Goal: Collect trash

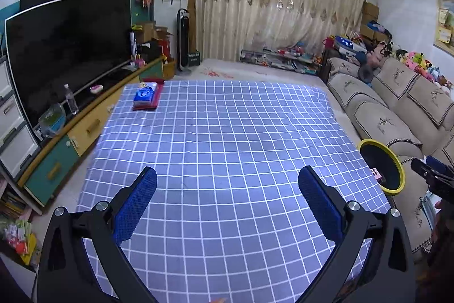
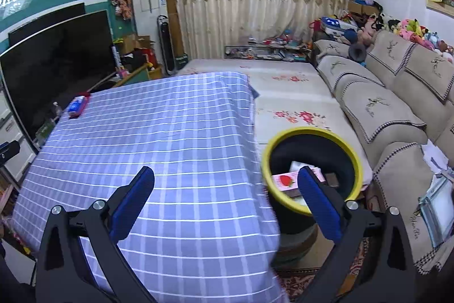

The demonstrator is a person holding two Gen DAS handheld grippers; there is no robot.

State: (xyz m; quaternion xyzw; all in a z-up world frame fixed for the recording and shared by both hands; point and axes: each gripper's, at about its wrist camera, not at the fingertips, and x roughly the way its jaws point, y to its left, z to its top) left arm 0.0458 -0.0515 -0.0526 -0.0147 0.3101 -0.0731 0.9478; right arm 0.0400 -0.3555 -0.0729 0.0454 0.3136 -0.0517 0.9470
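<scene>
Holding cartons: yellow-rimmed bin [image 2: 312, 132]

Both wrist views look forward and downward along their own blue-padded fingers [image 1: 136, 206] toward the curtained far wall. The left sits over the checked counter [image 1: 227, 132]; the right sits nearer its edge, above the yellow-rimmed bin [image 2: 312, 132]. Both share counter, television, sofa.

Right gripper [image 2: 225, 181] jaws wide, empty, over checked tablecloth [image 2: 159, 132]; yellow-rimmed bin [image 2: 354, 158] beside table holds strawberry-print pink packet [image 2: 285, 180].
</scene>
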